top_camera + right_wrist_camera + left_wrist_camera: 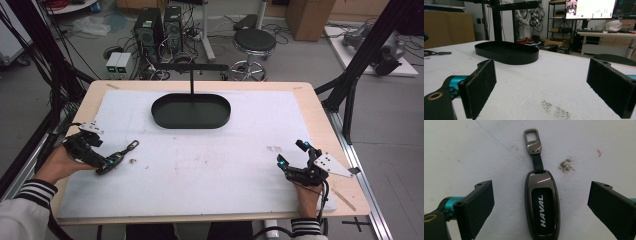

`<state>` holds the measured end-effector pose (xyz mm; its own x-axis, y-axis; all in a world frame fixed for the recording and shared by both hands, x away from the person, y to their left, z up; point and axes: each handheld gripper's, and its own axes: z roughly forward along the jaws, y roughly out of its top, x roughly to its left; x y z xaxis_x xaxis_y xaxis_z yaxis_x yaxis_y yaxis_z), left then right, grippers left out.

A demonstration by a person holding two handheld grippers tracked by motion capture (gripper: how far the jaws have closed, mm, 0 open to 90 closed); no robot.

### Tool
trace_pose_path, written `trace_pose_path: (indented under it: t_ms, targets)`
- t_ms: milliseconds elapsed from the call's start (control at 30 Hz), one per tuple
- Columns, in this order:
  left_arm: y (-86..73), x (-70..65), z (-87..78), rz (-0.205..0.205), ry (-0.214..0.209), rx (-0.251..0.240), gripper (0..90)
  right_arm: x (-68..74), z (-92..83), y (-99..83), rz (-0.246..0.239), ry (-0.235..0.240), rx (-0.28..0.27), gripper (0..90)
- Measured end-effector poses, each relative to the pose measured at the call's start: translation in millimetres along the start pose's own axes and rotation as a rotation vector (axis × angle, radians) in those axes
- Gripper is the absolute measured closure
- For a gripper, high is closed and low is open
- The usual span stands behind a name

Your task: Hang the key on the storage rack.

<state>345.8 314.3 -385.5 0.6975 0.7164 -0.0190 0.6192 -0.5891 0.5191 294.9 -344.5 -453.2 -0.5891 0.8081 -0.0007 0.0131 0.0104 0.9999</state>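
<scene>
Left claw [541, 202] apparently level over key fob [542, 205]

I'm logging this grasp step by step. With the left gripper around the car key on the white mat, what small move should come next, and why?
Probably close the left gripper on the car key. In the left gripper view the key lies flat on the white mat, centred between the two fingers, with clear gaps on both sides, so nothing is gripped yet. It seems aligned enough that only closing is needed.

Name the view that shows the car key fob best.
Left gripper view: the key fob lies close between the open left gripper, lettering readable. High view shows it small. Right gripper view shows a sliver at its left edge.
</scene>
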Motion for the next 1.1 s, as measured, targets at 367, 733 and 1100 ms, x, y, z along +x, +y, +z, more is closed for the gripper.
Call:
trace_pose_path:
  t_ms: [367,733,1100]
  targets:
    - [5.0,-3.0,7.6,-0.001,0.001,0.093,10.2,0.8,-0.4,0.0,0.010,0.002,0.005,8.1]
    - [11.8,-6.0,17.0,0.021,0.012,0.183,16.7,0.6,-0.4,0.0,0.008,0.001,0.002,8.1]
    - [13.2,-5.9,24.7,0.013,0.006,0.247,22.6,0.2,-0.2,0.0,0.003,0.000,-0.001,8.1]
